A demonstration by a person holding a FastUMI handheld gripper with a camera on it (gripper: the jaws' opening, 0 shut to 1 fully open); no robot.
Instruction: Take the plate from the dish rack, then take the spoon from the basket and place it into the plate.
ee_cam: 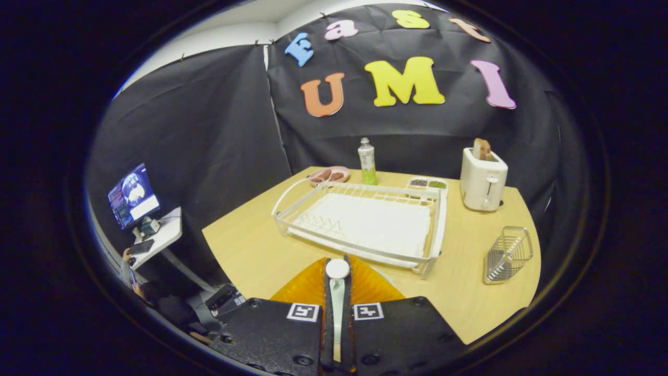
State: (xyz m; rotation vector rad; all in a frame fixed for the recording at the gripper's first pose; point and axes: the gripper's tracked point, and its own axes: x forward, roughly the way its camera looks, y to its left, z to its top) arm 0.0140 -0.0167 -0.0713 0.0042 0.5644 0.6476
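Spoon (337, 268), white, clamped by its handle between the two fingers of the gripper (337, 292), low in the centre of the frame, round bowl poking out past the fingertips. Directly under the fingers and spreading to either side of them: orange plate (302, 287), ribbed, flat on the wooden table (245, 250), partly hidden by the fingers. Beyond the plate, mid-frame: white dish rack (365, 224), bare of dishes. Right of frame, well apart from the spoon: wire basket (507, 253), nothing visible inside.

Probably light and stiff, plastic or ceramic, with a smooth surface apt to swivel in so narrow a pinch. Hold looks centred on the handle, bowl end forward and likely the heavier, so some droop possible. Best brought low over the plate before letting go, to spare a bounce or skid on what may be a hard, slick face. Setting down into the plate not yet done.
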